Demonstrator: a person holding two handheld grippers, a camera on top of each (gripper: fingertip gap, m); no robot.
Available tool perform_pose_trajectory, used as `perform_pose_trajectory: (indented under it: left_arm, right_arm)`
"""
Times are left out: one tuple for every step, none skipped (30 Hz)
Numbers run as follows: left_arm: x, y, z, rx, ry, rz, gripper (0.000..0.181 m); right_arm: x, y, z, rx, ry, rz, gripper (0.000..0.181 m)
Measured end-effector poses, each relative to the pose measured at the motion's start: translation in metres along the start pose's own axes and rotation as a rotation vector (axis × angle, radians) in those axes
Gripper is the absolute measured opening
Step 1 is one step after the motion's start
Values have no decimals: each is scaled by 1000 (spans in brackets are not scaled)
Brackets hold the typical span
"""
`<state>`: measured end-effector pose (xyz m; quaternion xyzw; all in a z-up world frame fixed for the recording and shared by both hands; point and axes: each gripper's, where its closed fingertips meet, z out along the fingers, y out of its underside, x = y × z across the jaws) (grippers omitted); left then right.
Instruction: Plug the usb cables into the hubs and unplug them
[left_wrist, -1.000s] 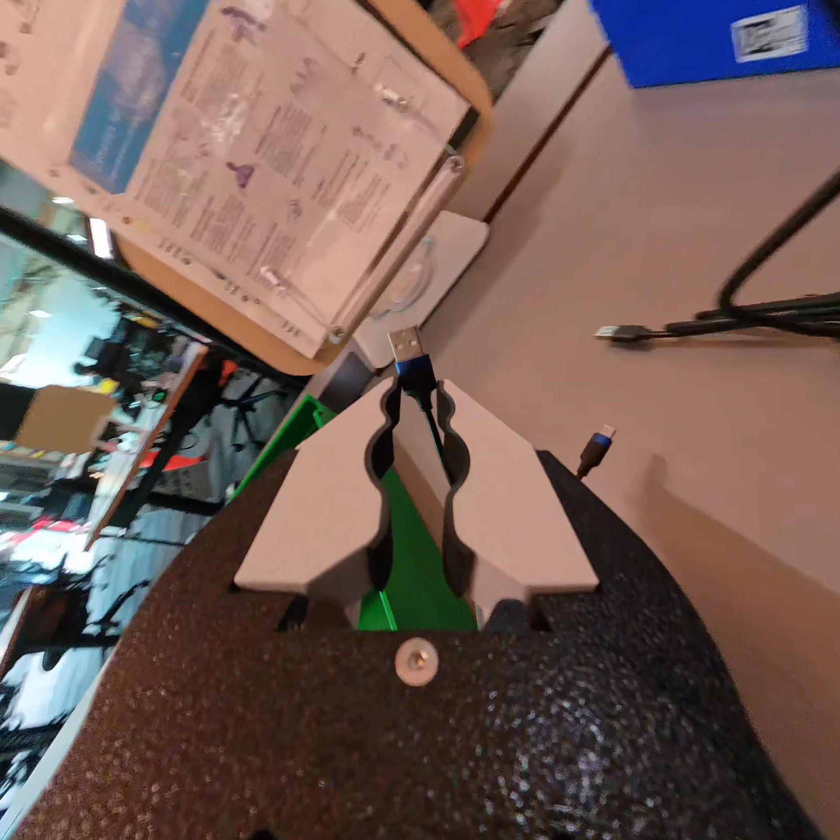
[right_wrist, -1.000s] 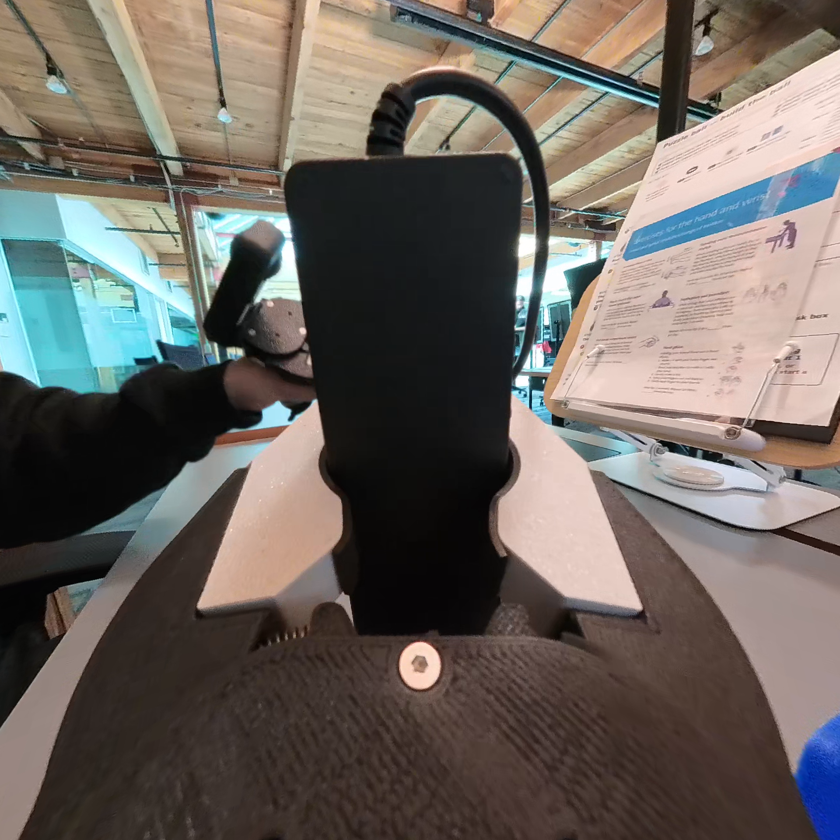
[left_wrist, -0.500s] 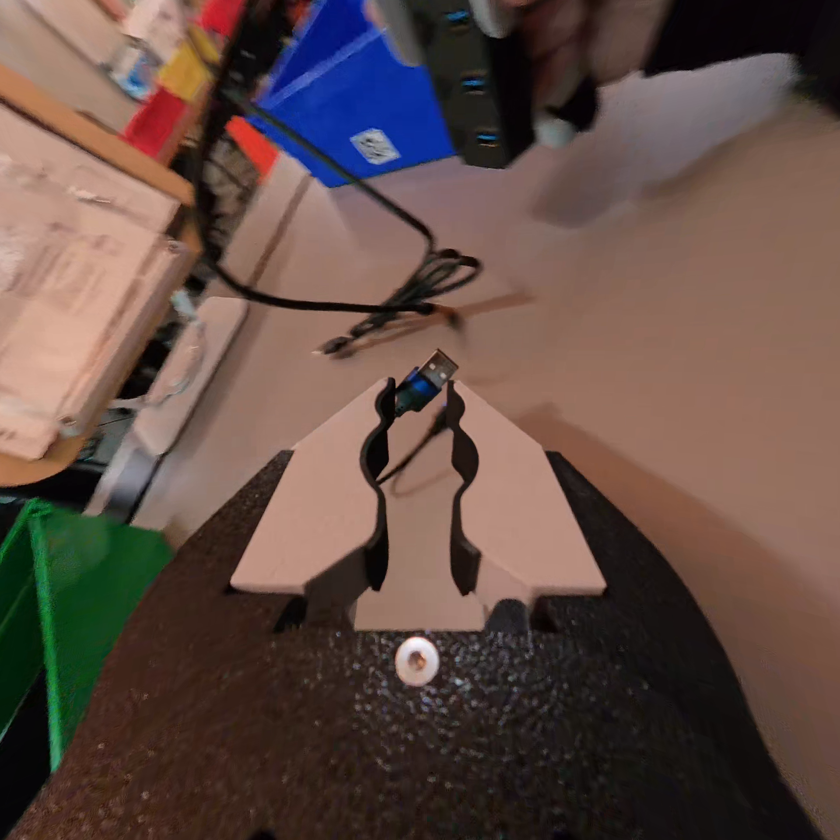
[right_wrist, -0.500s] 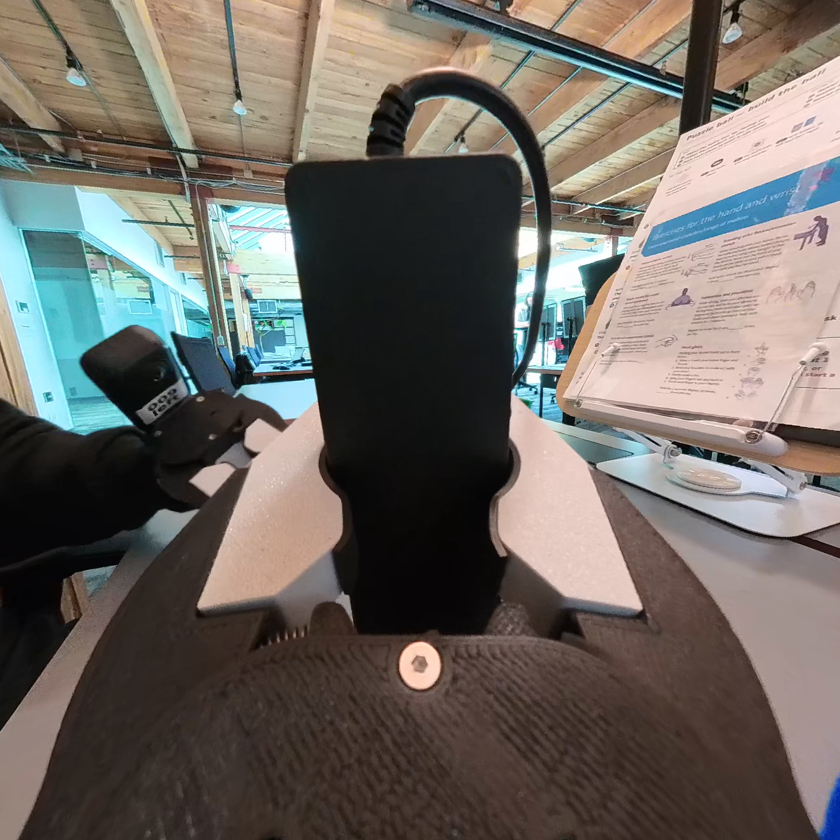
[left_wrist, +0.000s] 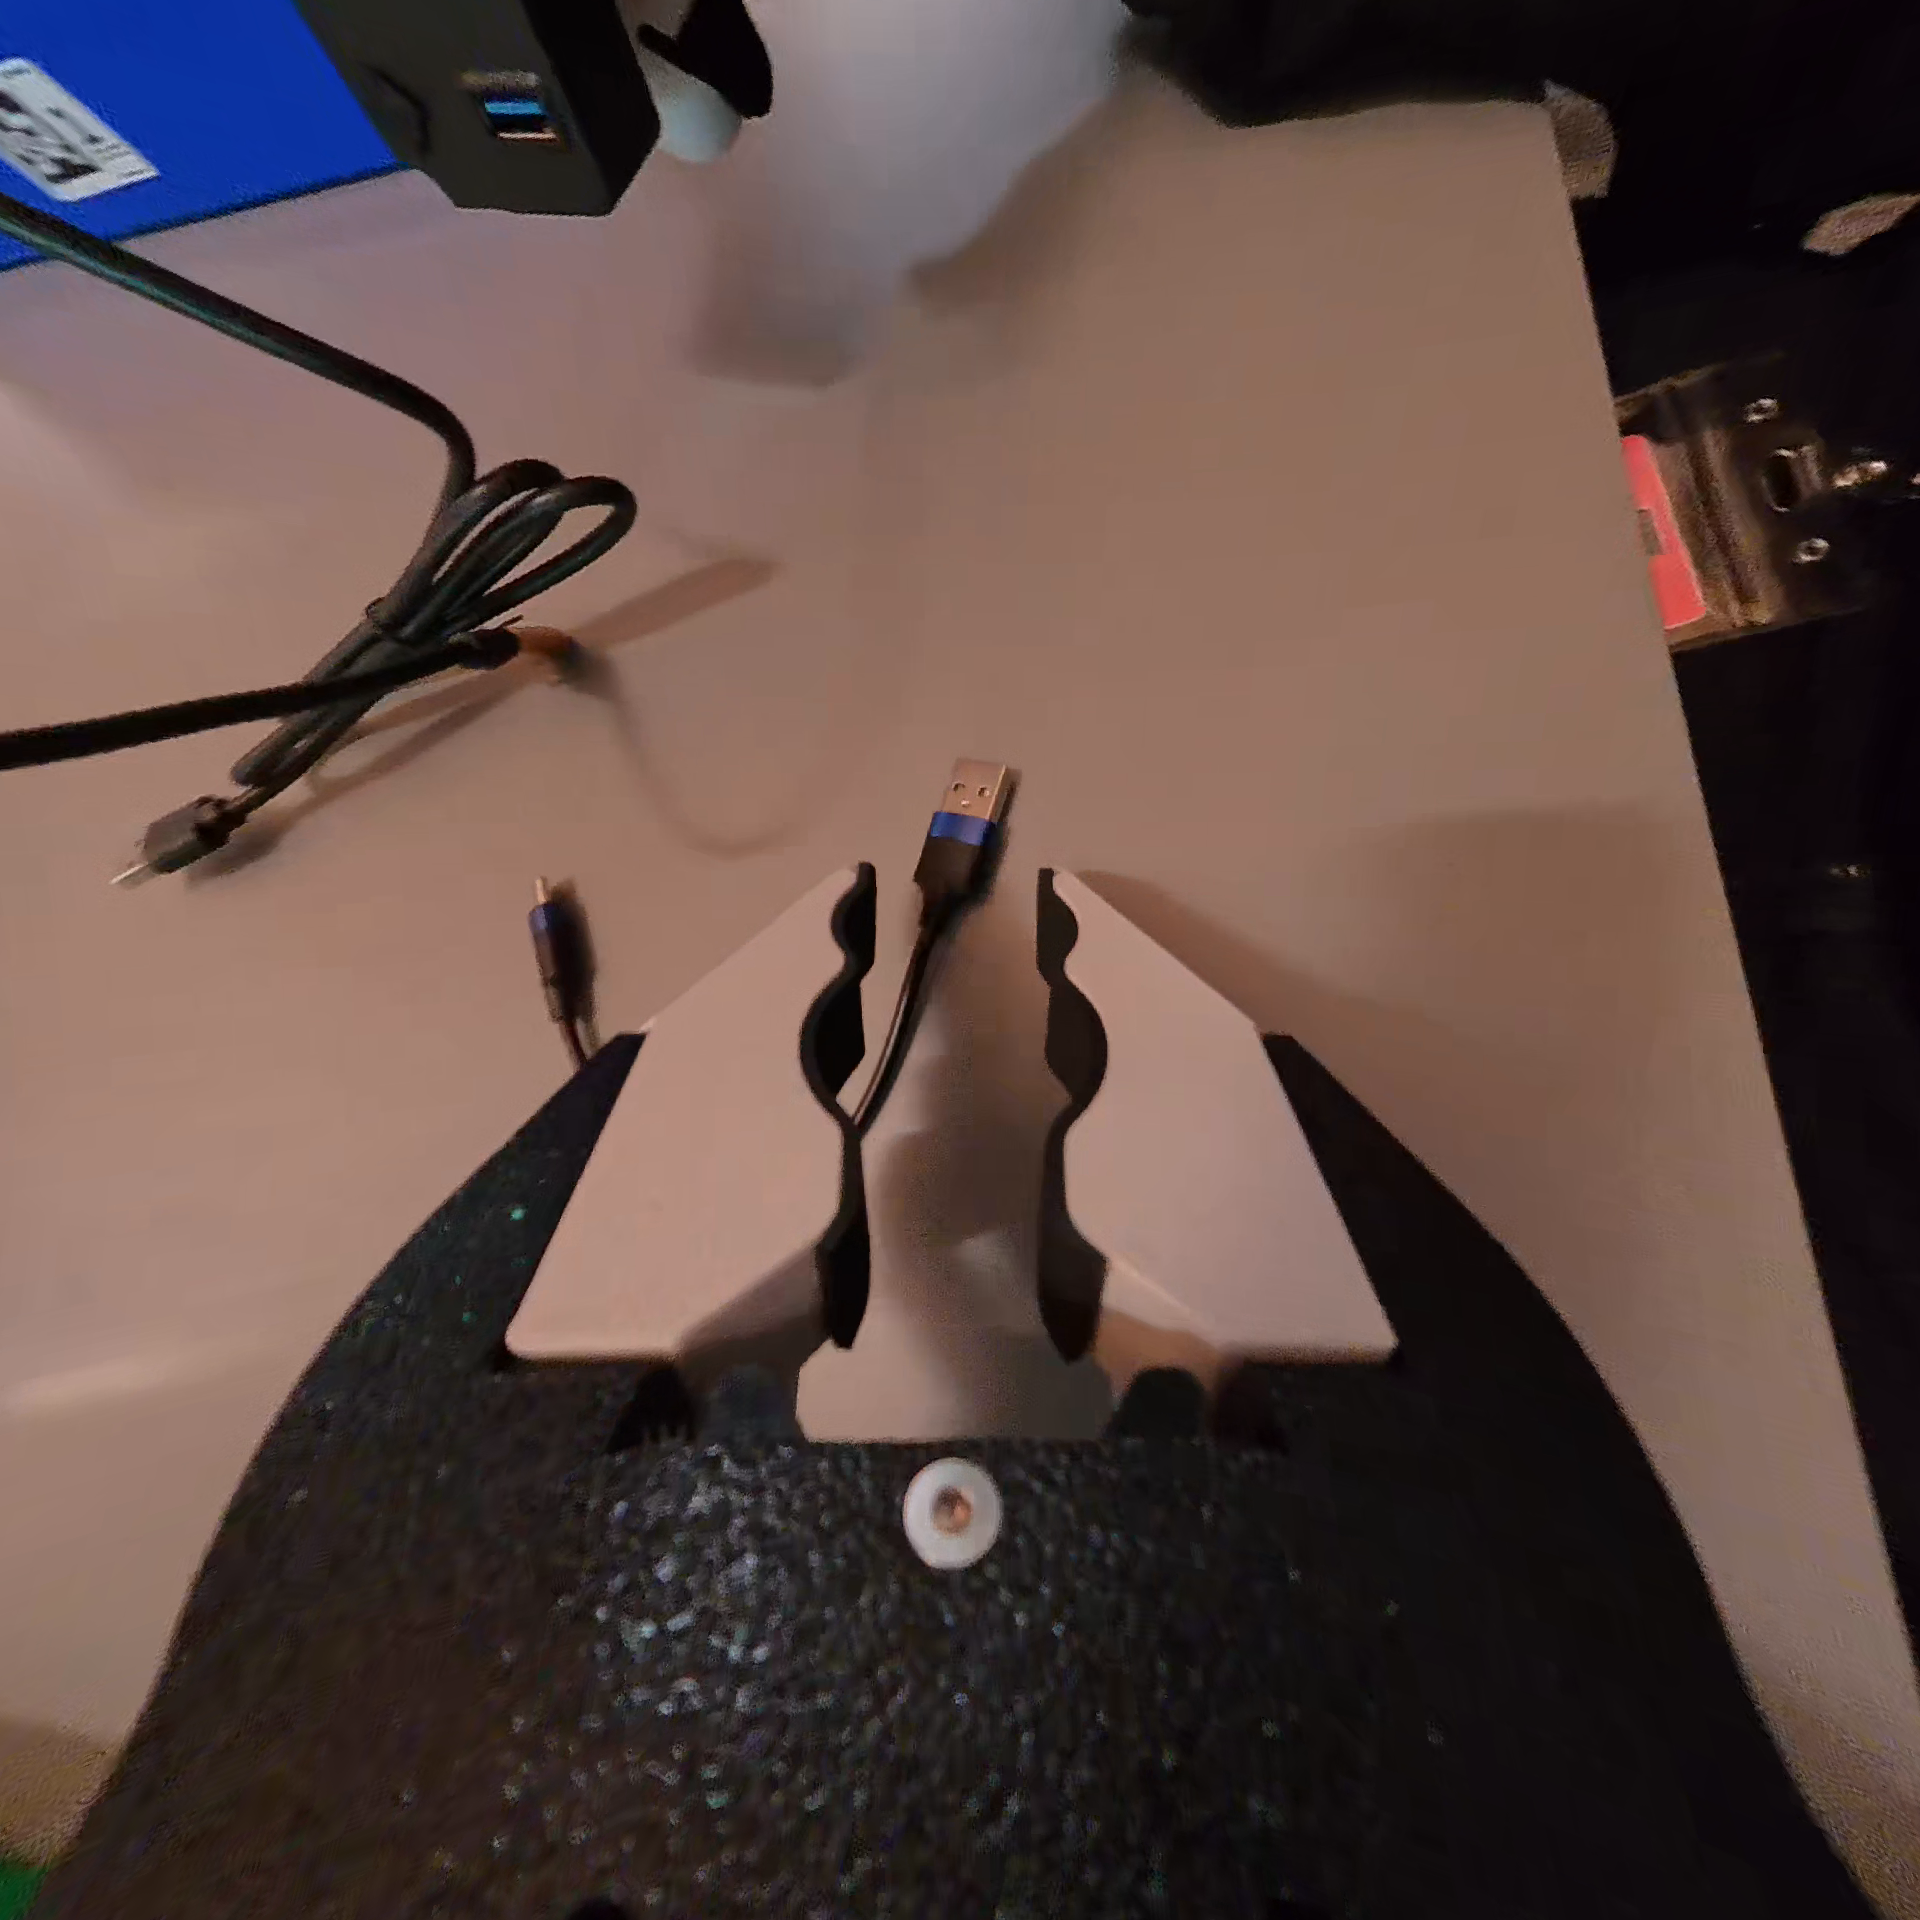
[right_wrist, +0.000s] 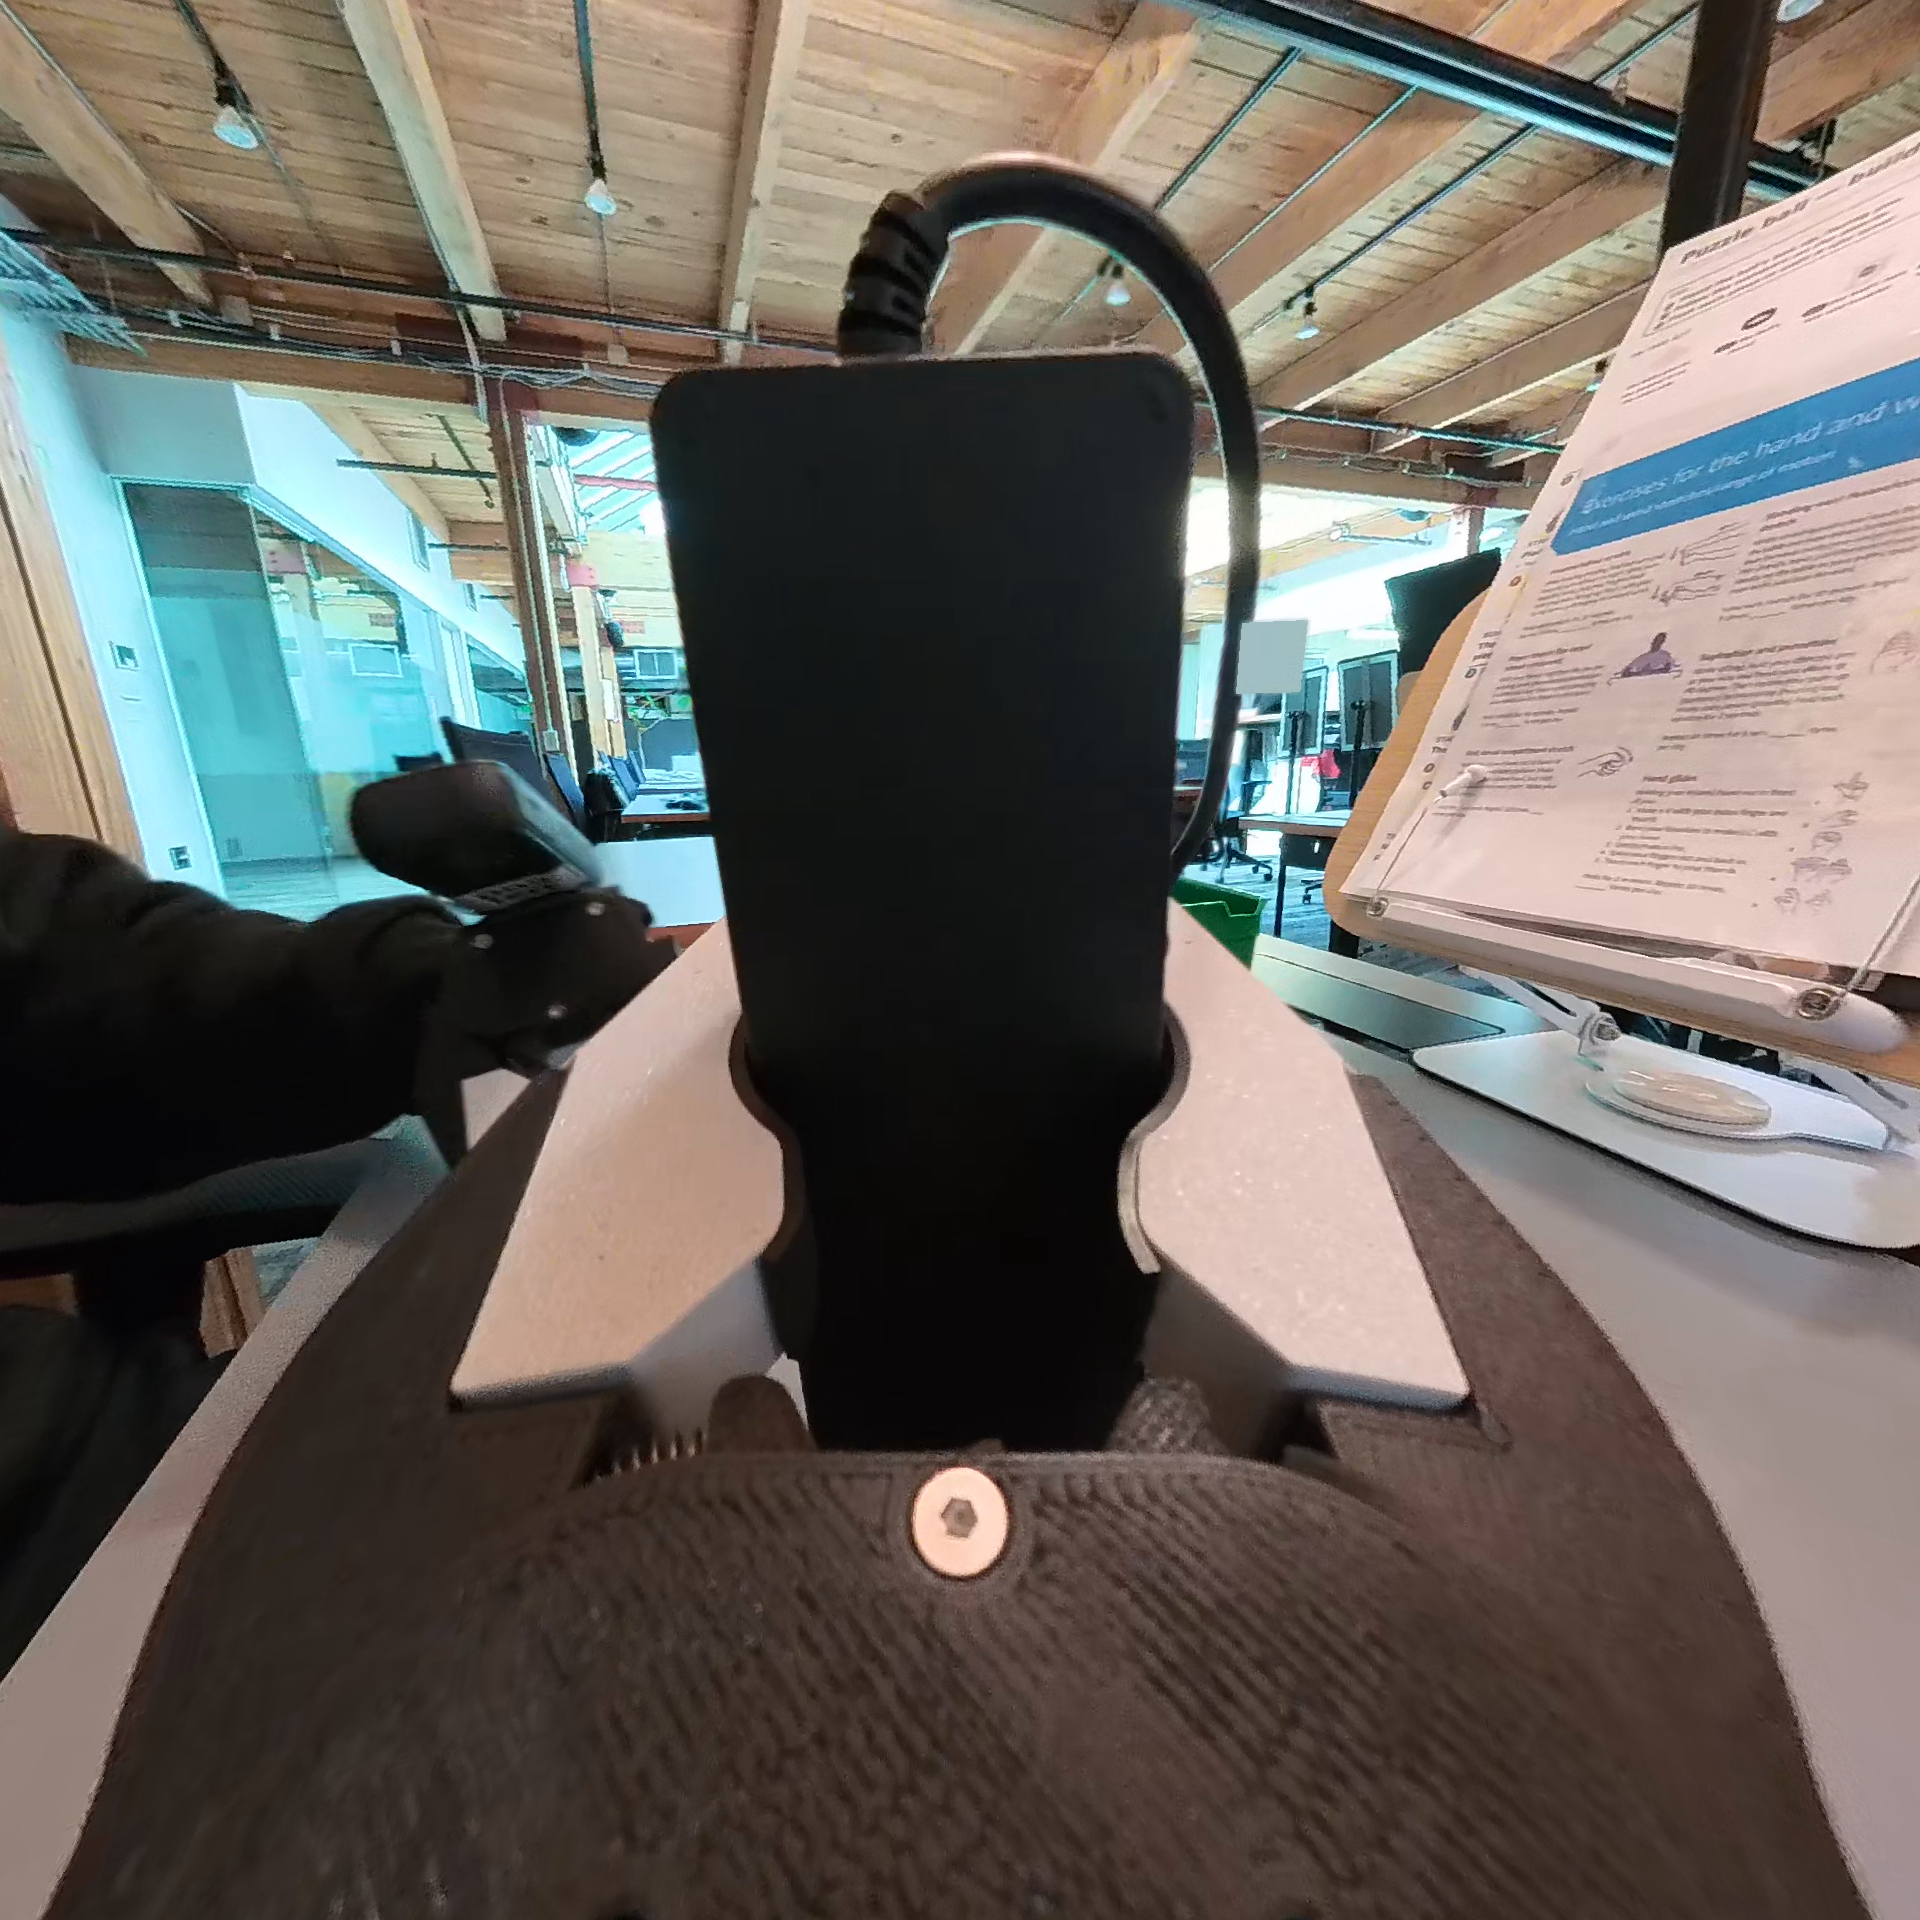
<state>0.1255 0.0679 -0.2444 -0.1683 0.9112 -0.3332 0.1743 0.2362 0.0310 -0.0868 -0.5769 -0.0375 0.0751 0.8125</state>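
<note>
Nothing plugged in yet, as far as visible. Left gripper (left_wrist: 951, 883) fingers parted, gripping nothing, USB-A plug (left_wrist: 966, 821) loose on the worktop (left_wrist: 1247, 520) just past the tips, slightly leftward. Right gripper (right_wrist: 951, 1060) fingers clenched on the black USB hub (right_wrist: 925, 790), upright between them, blue port (left_wrist: 516, 116) vacant.

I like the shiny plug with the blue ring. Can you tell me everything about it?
The USB plug has a silvery metal tip with two small square holes, a shiny blue band, and a black sleeve leading into a thin black cable. It points away from the camera, just past the tips of the left gripper, whose jaws stand apart, neither touching it. It seems to lie on the beige table, though that is hard to tell.
</note>
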Motion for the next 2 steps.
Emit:
perform_pose_trajectory:
  left_arm:
    - [0, 0, 4, 20, 35, -6, 29]
    - [-1, 1, 7, 37, 67, -27, 29]
  right_arm:
    - [-2, 0, 0, -3, -9, 0, 64]
    - [-4, 1, 1, -5, -22, 3, 64]
